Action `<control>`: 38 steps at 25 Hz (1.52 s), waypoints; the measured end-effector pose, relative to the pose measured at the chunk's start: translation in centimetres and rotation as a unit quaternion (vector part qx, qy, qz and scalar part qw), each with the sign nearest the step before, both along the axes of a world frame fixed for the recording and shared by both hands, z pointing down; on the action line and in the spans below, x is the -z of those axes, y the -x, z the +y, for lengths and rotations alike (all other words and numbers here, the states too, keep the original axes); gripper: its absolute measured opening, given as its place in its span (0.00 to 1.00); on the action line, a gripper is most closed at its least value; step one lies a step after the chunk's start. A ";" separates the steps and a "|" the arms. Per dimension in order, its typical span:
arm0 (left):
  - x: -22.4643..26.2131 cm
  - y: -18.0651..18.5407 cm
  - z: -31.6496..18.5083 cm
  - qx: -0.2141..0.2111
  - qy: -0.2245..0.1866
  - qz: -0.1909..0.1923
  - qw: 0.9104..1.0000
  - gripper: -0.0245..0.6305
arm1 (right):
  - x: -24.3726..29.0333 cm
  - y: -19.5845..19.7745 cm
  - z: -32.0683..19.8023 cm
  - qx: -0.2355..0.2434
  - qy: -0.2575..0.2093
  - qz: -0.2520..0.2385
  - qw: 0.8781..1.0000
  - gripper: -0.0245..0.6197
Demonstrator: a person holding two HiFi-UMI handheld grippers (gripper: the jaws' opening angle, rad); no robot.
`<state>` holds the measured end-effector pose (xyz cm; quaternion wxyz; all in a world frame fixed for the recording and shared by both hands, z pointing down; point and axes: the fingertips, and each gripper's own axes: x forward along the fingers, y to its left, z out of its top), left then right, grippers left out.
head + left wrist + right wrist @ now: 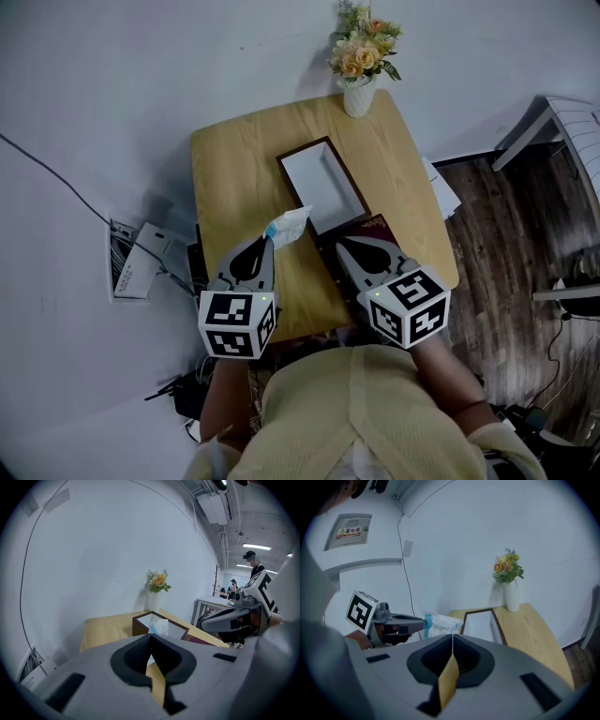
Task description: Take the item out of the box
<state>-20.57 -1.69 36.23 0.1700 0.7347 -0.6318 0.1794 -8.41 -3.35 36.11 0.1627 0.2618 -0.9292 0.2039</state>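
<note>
Item: a soft packet (289,226), white with a blue end. It is out of the box (323,183) and held above the surface (234,178), just beside the box's near left corner.
Left claw (269,240): pressed together on the packet's blue end.
Right claw (340,243): pressed together with nothing in it, hanging over a dark red flat piece (377,225) (possibly the lid).
Handling: judged light, limp and crinkly. The film may slip, so a pinch on the flat sealed end should hold better than one on the puffy middle.
Edges: the box rim lies close on the packet's right, and the surface's left edge is near.
Open room: bare wood lies left of the box. The vase (358,97) stands at the far edge, well apart.
</note>
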 end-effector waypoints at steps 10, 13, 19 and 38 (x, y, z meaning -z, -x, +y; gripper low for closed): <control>-0.4 0.0 0.4 0.001 0.002 0.002 1.000 0.07 | -0.5 0.1 0.3 -0.002 0.003 0.006 1.000 0.08; -0.7 0.1 0.5 0.003 0.005 0.004 1.000 0.07 | -0.6 0.1 0.3 -0.001 -0.001 0.011 1.000 0.08; -0.8 0.2 0.3 0.001 0.005 0.007 1.000 0.07 | -0.5 0.0 -0.2 -0.007 -0.005 0.015 1.000 0.08; -0.7 0.2 0.1 -0.002 0.006 0.003 1.000 0.07 | -0.3 -0.5 -0.8 -0.020 -0.001 0.002 1.000 0.08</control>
